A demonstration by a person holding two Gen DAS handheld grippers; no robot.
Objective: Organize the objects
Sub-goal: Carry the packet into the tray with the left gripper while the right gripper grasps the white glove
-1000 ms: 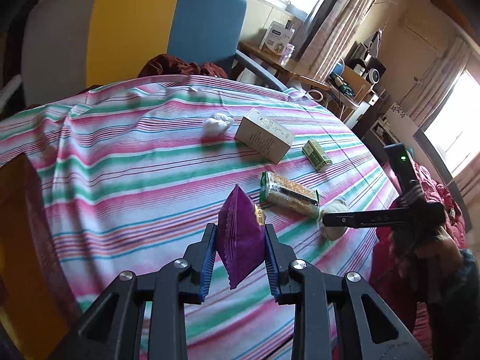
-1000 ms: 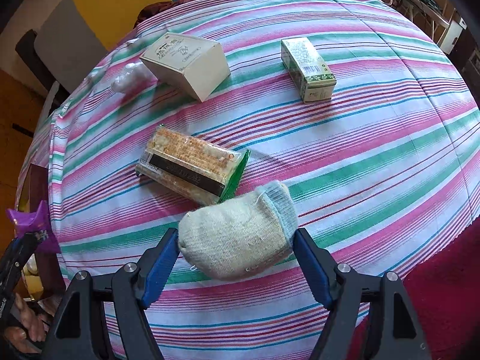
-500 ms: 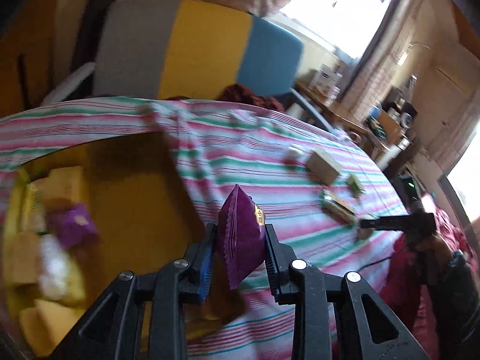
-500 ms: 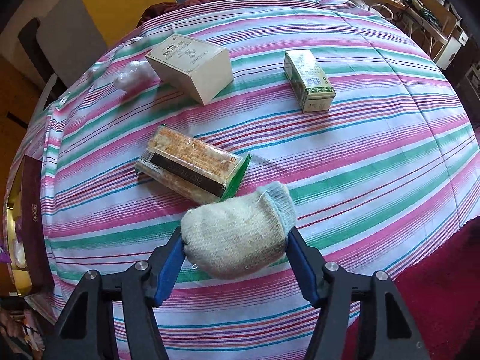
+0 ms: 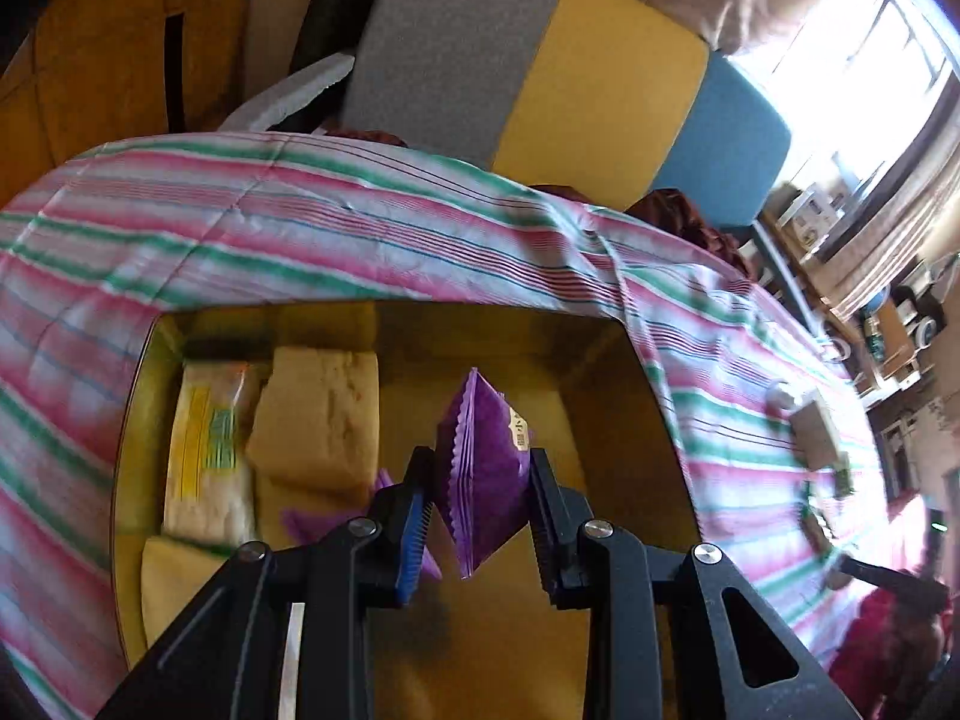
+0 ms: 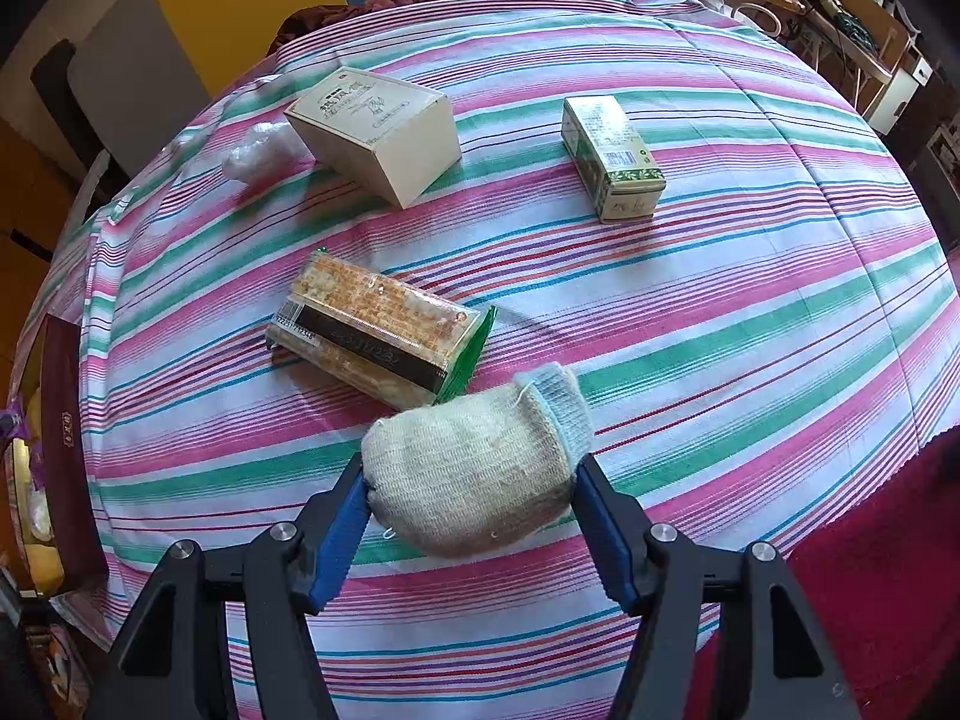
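Left gripper (image 5: 480, 531) pinches a purple snack packet (image 5: 485, 480) edge-on, long axis roughly upright, crimped top end pointing away from the camera, lower corner hanging toward it. Packet hangs over an open yellow box (image 5: 606, 420) sunk beside the striped tablecloth (image 5: 300, 228). In the box's left part: a pale yellow-printed packet (image 5: 207, 456) and a tan cake-like block (image 5: 321, 414), both long axis near-to-far; another purple wrapper (image 5: 312, 519) peeks out just left of the gripper.

Right gripper (image 6: 471, 525) is half spread, its blue pads (image 6: 339, 531) pressing both ends of a rolled cream sock (image 6: 474, 471); the jaws have just closed in on it. Sock lies on the cloth at the near edge, long axis left-right, pale blue cuff pointing right and slightly far. Just beyond it, touching or nearly so, a biscuit pack (image 6: 381, 339) runs diagonally, green end toward the sock. Farther off: beige carton (image 6: 375, 126), green-and-cream box (image 6: 612, 156) long axis near-far, crumpled white wrapper (image 6: 261, 150) left of the carton.
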